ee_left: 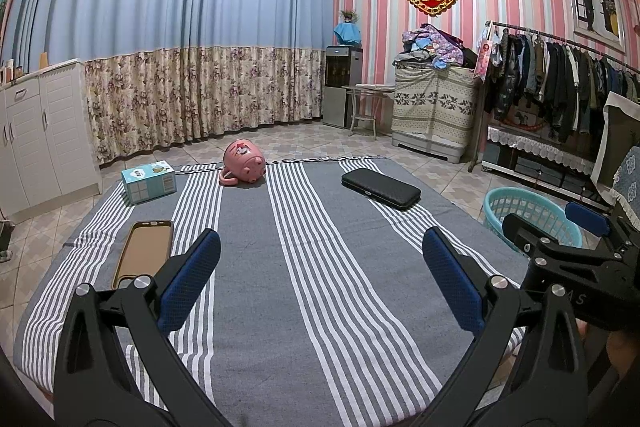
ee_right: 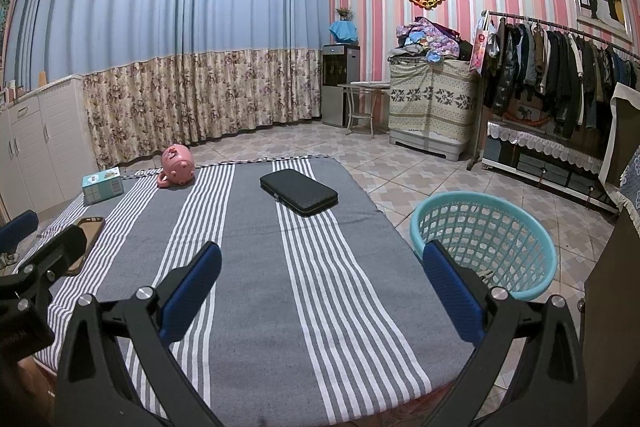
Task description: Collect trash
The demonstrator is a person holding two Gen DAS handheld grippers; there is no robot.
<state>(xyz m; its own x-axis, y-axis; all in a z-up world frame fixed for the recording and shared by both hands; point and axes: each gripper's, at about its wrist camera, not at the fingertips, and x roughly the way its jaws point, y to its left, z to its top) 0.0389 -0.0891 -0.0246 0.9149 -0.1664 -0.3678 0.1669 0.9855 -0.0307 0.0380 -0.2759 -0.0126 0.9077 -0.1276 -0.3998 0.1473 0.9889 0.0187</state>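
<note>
Count on striped cloth (ee_left: 304,267): 1 pink pig-shaped cup (ee_left: 244,163), 1 blue carton (ee_left: 149,182), 1 phone case (ee_left: 144,253), 1 black case (ee_left: 380,189). Off cloth: 1 teal basket (ee_right: 486,239).

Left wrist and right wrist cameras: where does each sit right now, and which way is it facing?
Left wrist: on the left gripper, above the striped cloth's near edge, facing the curtain; its open blue fingers frame the view, the right gripper intrudes at right.
Right wrist: on the right gripper, further right, facing likewise; open fingers, the left gripper intrudes at left.
Shared: pink pig mug, black case, tissue box, phone case, teal basket.
</note>
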